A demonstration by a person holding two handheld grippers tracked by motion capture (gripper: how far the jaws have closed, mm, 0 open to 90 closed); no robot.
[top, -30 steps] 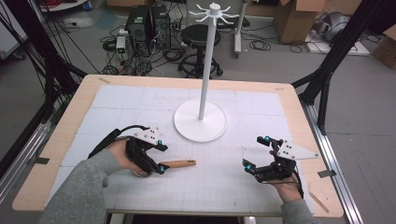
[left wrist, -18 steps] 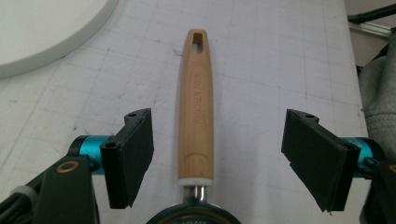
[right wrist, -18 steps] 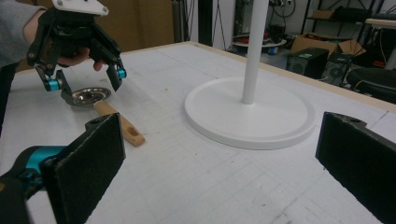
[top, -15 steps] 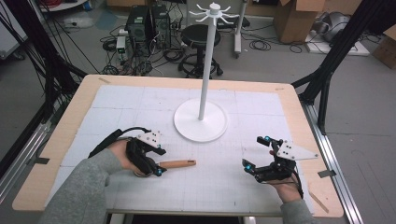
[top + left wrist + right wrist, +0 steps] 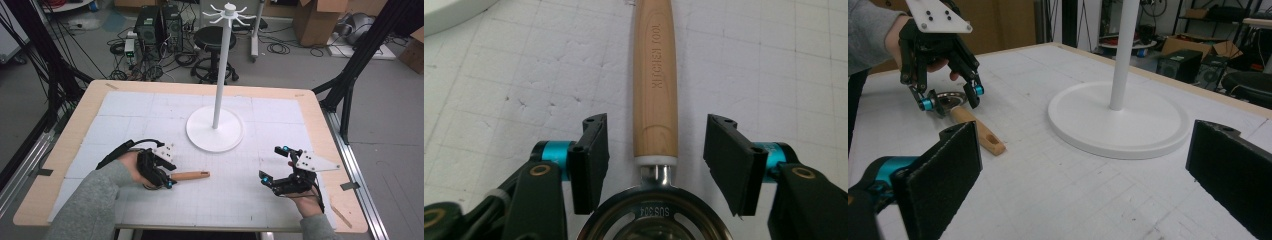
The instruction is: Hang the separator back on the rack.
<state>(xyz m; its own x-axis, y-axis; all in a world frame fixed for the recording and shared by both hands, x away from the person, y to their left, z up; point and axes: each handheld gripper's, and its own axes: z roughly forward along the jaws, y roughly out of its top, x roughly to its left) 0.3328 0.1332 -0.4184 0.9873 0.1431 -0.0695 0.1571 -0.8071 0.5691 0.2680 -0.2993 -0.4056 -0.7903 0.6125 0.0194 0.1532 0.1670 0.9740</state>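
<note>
The kitchen tool [image 5: 655, 90], a metal utensil with a wooden handle, lies flat on the white gridded mat [image 5: 150, 120] at about seven o'clock from the centre of the table [image 5: 80, 125]. Its handle points toward three o'clock in the high view, and its steel head, stamped and slotted, sits under the left gripper [image 5: 161, 172]. In the left gripper view the handle runs straight up toward twelve o'clock between the two black jaws, with the white collar and steel neck just at their level. The jaws have just been closing around it, yet a clear gap remains on each side of the wood, so the pads are not pressing on it and the tool rests on the mat. How much of the head is perforated is hard to tell, since it is cut off at the bottom edge.

The right gripper [image 5: 280, 167] rests on the mat at about five o'clock, well apart from the tool, its jaws standing wide with nothing between them.

The white stand [image 5: 215, 131], a round base with a tall pole topped by spokes, stands upright near the table's centre, at roughly one o'clock from the tool and apart from both grippers.
</note>
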